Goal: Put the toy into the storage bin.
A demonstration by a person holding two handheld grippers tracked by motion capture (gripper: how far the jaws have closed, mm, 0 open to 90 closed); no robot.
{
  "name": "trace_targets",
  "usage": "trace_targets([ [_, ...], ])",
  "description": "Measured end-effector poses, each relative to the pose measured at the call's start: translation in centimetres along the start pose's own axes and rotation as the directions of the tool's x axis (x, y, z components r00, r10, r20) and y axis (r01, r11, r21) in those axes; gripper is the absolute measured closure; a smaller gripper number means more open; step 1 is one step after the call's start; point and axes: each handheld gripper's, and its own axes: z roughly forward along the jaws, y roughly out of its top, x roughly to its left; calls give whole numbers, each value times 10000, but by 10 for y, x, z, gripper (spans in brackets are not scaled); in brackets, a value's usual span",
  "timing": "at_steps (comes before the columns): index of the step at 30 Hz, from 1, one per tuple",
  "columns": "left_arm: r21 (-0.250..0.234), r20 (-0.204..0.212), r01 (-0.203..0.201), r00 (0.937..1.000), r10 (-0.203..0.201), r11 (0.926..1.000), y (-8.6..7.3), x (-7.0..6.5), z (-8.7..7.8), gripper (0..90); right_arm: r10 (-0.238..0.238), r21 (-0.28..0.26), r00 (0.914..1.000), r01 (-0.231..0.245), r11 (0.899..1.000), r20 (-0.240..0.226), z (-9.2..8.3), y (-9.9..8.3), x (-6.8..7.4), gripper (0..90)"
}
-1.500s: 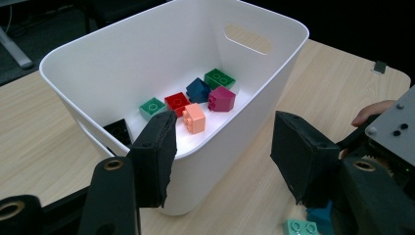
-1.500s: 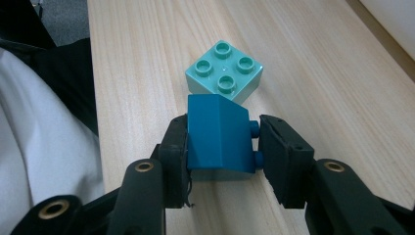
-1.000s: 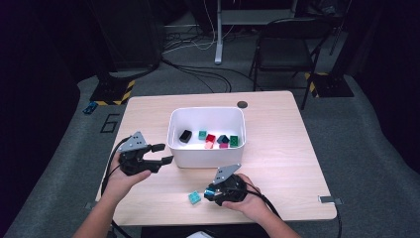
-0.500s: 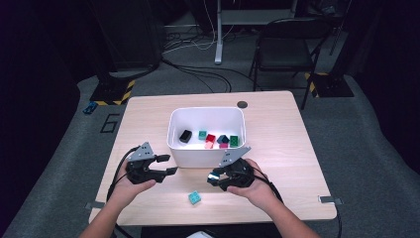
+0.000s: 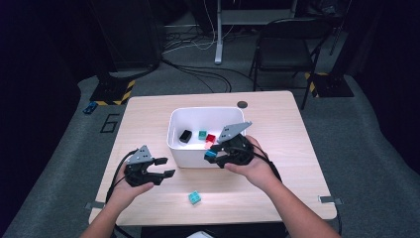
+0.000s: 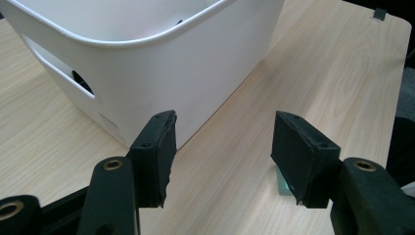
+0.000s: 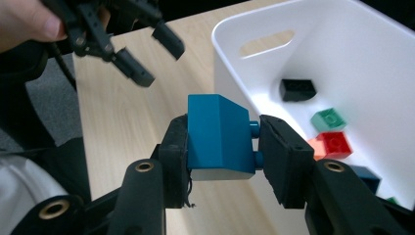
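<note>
My right gripper (image 7: pixel 222 139) is shut on a blue sloped brick (image 7: pixel 220 134), its studs against the right pad. In the high view it holds that brick (image 5: pixel 210 154) over the front rim of the white bin (image 5: pixel 178 153). Inside the bin lie a black brick (image 7: pixel 297 89), a green one (image 7: pixel 329 119) and a red one (image 7: pixel 334 144). My left gripper (image 5: pixel 166 167) hangs open and holds nothing, low beside the bin's front left corner (image 6: pixel 161 73). A teal brick (image 5: pixel 194 198) lies on the table near the front edge, between the two hands.
The wooden table (image 5: pixel 277 134) carries a small dark round disc (image 5: pixel 241 104) behind the bin. Beyond the far edge stand a black chair (image 5: pixel 285 47) and loose cables on the floor. Bare wood lies right of the bin.
My right gripper has lifted the blue brick off the table and carried it up to the bin's front rim. My left gripper has sunk closer to the tabletop.
</note>
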Motion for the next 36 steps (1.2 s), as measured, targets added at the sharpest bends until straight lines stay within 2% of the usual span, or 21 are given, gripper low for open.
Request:
trace_targets([
  [7, -265, -42, 207, 9998, -208, 9994, 0, 4, -5, 421, -54, 154, 9992, 48, 9999, 387, 6, 21, -15, 566],
  [8, -362, 4, 367, 9993, -367, 9987, -1, 4, -6, 421, -64, 188, 9991, 56, 9998, 430, 7, 23, -16, 566],
  [9, -334, 15, 284, 9996, -283, 9990, -1, 6, -7, 421, -64, 183, 9989, 55, 9998, 474, 9, 25, -18, 565],
  [10, -444, -23, 335, 9994, -336, 9985, -1, 6, -7, 421, -90, 191, 9988, 81, 9998, 485, 10, 27, -20, 566],
  [23, -471, -195, 426, 9989, -436, 9980, -3, 11, -10, 420, 214, 341, 9949, -248, 9991, 988, 35, 48, -51, 566],
  [28, -518, -232, 432, 9987, -444, 9977, -3, 12, -11, 420, 263, 403, 9935, -309, 9987, 1108, 47, 56, -59, 565],
  [36, -505, -428, 372, 9983, -394, 9980, -5, 16, -15, 421, 249, 799, 9918, -351, 9962, 1252, 73, 63, -68, 565],
])
